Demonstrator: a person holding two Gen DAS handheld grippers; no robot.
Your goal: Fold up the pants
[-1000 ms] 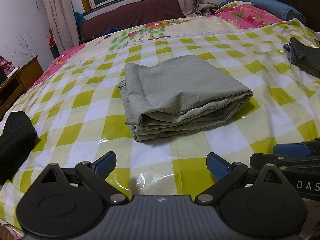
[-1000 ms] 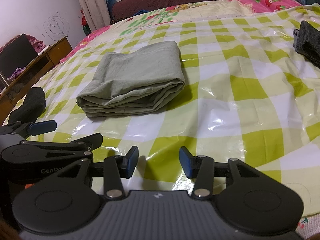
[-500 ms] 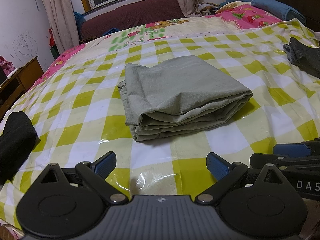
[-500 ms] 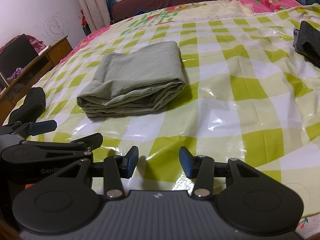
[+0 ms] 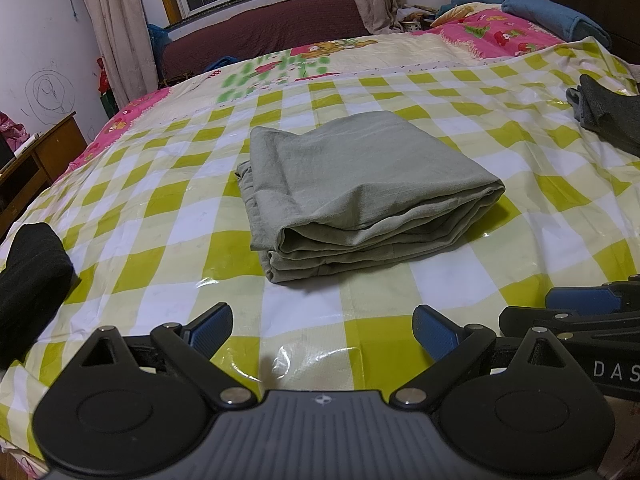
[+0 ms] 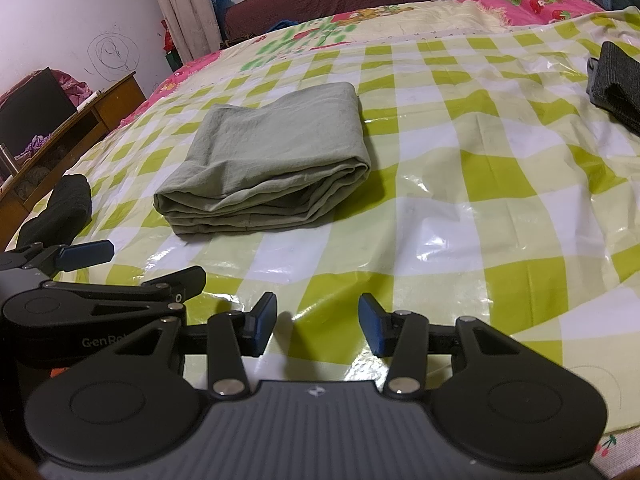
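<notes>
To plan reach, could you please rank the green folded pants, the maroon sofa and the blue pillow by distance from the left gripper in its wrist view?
From the left gripper:
1. green folded pants, straight ahead.
2. blue pillow, far right.
3. maroon sofa, under the window.

Both tools are matte black: the left gripper [image 5: 322,330] and right gripper [image 6: 317,323] share blue finger pads [image 5: 210,327], silver screws, round side discs and ribbed grey centres, with white lettering at the frame edges.
</notes>
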